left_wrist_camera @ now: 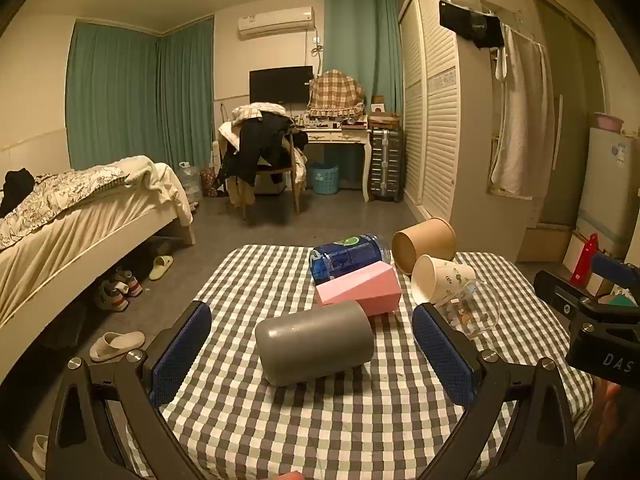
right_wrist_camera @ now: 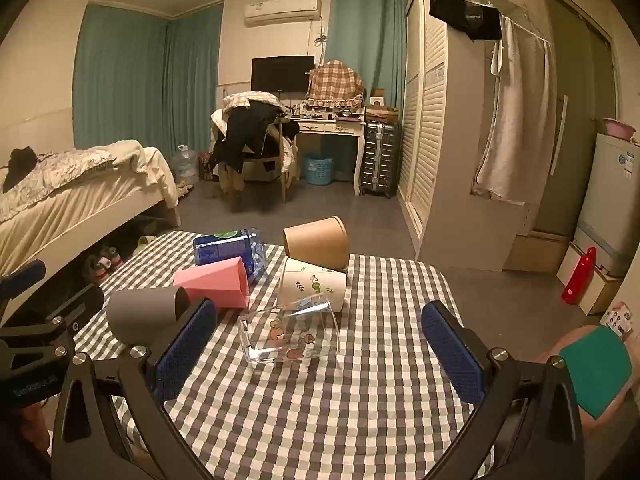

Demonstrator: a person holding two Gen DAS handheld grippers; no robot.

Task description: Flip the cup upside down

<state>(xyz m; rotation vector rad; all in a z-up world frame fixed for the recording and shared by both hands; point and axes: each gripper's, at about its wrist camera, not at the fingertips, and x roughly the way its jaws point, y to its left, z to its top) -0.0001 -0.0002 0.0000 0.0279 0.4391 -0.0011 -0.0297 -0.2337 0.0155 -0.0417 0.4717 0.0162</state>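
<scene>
Both tools are held spread and empty: the left tool [left_wrist_camera: 312, 344] is lined up on the grey cup [left_wrist_camera: 314, 344] lying on its side near the desk's [left_wrist_camera: 280, 432] left, the right tool [right_wrist_camera: 320, 344] on the glass cup [right_wrist_camera: 290, 334]. No cup has been gripped yet; next, it is judged, a cup must be pinched across its sides, lifted and set mouth down.

"das" on right gripper [left_wrist_camera: 600, 336] body; other labels unreadable.

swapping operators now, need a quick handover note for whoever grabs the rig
Left hand-held gripper: open, empty, lined up on the grey cup, which lies between its fingers, untouched.
Right hand-held gripper: open, empty, facing the clear glass cup.
All six cups lie on their sides on the checked table: grey, pink, blue, brown paper, white paper, clear glass.
Done: nothing flipped.
Left: grasp a cup and set it down mouth-down.
</scene>
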